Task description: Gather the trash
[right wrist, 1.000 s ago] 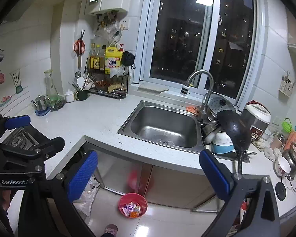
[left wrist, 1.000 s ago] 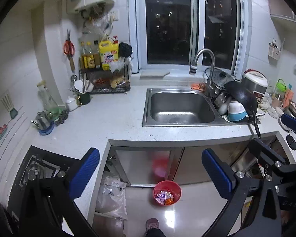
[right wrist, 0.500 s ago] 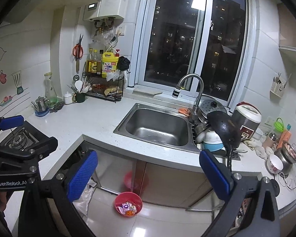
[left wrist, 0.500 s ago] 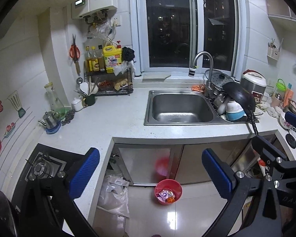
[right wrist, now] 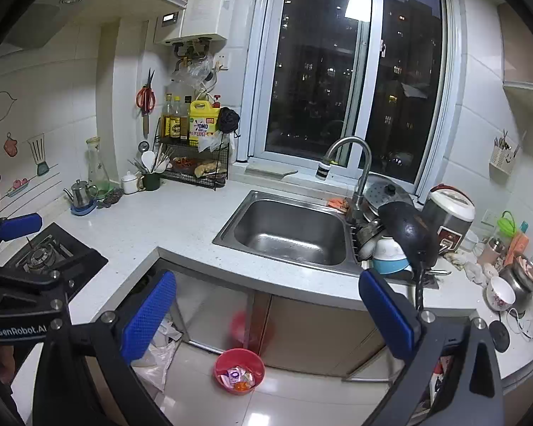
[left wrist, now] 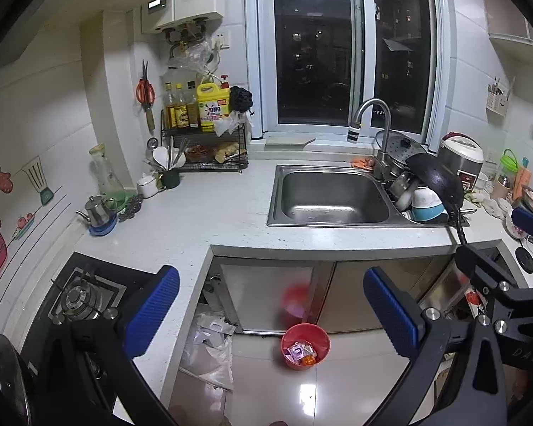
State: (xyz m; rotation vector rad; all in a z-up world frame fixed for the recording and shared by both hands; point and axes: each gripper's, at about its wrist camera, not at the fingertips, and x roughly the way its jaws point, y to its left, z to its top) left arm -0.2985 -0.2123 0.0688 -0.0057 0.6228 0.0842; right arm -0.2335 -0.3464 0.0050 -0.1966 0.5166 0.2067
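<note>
Red bin [left wrist: 305, 345] holds wrappers (print unreadable); both grippers' fingers spread, empty.

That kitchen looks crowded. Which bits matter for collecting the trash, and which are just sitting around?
For the job:
- red bin on the floor, wrappers inside
- left gripper, open
- right gripper, open

Just sitting around:
- sink
- black pan
- rice cooker
- yellow detergent jug
- kettle

Your room is lit from overhead; the ceiling lamp mirrors in the dark window [left wrist: 341, 46]. Glare sits on the glossy floor [left wrist: 312, 387]. Fisheye bends the edges, corners black. The countertop [right wrist: 167, 223] stays sharp and evenly bright.
</note>
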